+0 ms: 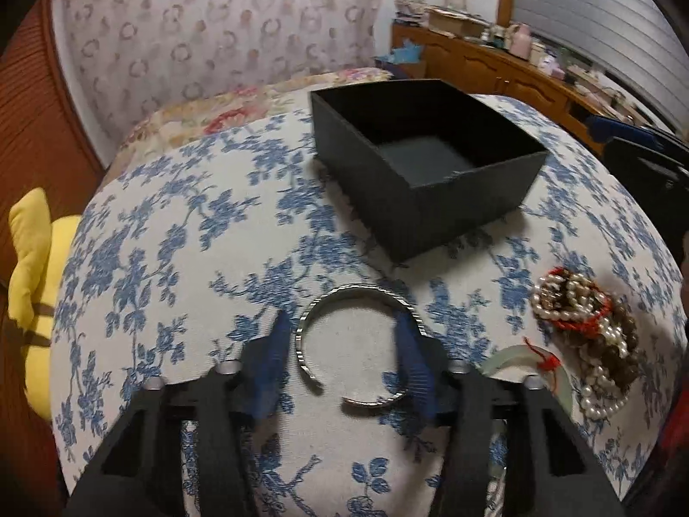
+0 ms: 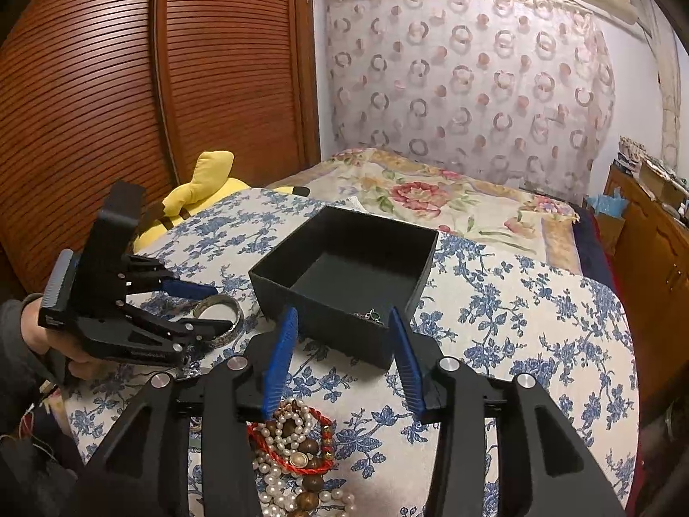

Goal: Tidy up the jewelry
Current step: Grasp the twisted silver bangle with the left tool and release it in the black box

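A silver open cuff bangle (image 1: 308, 347) lies flat on the blue-flowered cloth (image 1: 172, 258). My left gripper (image 1: 341, 316) points down over it with a blue pad on each side. The right pad (image 1: 411, 353) covers the bangle's right edge, and a thin strip of cloth shows beside the blurred left pad. The right wrist view shows the same gripper (image 2: 224, 308) astride the bangle (image 2: 234, 329). My right gripper (image 2: 344, 344) is open and empty above a pile of pearl and wooden bead strands (image 2: 297, 452), just short of the black box (image 2: 327, 327). A small green-stone piece (image 2: 372, 314) lies inside the box.
The bead pile (image 1: 577, 323) and a pale jade piece with a red cord (image 1: 516, 359) lie right of the bangle. A yellow plush toy (image 2: 202, 189) sits at the cushion's left edge by the slatted wooden door (image 2: 107, 107). A cluttered sideboard (image 1: 516, 69) stands far right. A hand (image 2: 38, 331) holds the left gripper.
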Tool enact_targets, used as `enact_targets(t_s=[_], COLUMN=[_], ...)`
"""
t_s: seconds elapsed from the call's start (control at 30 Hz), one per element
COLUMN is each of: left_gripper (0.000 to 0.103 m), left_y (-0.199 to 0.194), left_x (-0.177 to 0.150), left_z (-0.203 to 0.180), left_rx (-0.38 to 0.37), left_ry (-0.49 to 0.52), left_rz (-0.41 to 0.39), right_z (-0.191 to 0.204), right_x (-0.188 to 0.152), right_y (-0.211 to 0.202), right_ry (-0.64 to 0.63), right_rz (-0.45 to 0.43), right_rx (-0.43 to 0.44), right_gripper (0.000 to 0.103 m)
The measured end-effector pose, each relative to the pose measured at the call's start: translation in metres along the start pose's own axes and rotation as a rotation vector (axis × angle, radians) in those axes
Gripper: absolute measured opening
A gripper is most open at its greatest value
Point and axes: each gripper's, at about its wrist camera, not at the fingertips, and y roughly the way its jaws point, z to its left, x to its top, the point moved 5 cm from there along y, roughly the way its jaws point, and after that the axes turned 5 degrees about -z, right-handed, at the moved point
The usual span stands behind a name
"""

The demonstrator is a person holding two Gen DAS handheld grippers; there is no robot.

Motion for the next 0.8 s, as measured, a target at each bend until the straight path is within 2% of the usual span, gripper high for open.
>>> enact_targets(t_s=[0.07,0.3,0.4,0.6,0.7,0.8], left_gripper=[0.004,0.003,0.003,0.003,0.003,0.004], left_y=[-0.001,-0.003,-0.015,-0.054,-0.055,-0.04], left_x=[0.001,0.002,0.008,0.045,0.066,0.091], left_z=[0.001,0.003,0.003,0.0,-0.006,-0.012], left_rx=[-0.019,-0.019,-0.015,-0.029,-0.024,-0.036], left_ry=[-0.011,-0.009,-0.021,-0.06,-0.065,-0.085], left_rz=[0.007,0.003,-0.042,-0.181,-0.213,-0.218], right_z=[0.0,0.001,0.0,-0.008,-0.01,-0.007], right_x=[-0.001,-0.001,-0.001,0.0,0.0,-0.004], right_y=[-0.001,-0.003,-0.007,-0.01,-0.009,-0.009], right_ry=[0.003,-0.004,-0.003,0.018,0.037,0.038], right_rz=[-0.001,-0.006,-0.015,-0.024,-0.023,-0.018], right_rx=[-0.001,-0.001,-0.002,-0.014,-0.025,-0.022], right_gripper=[0.047,0.047,0.047,0.047,0.047,0.047])
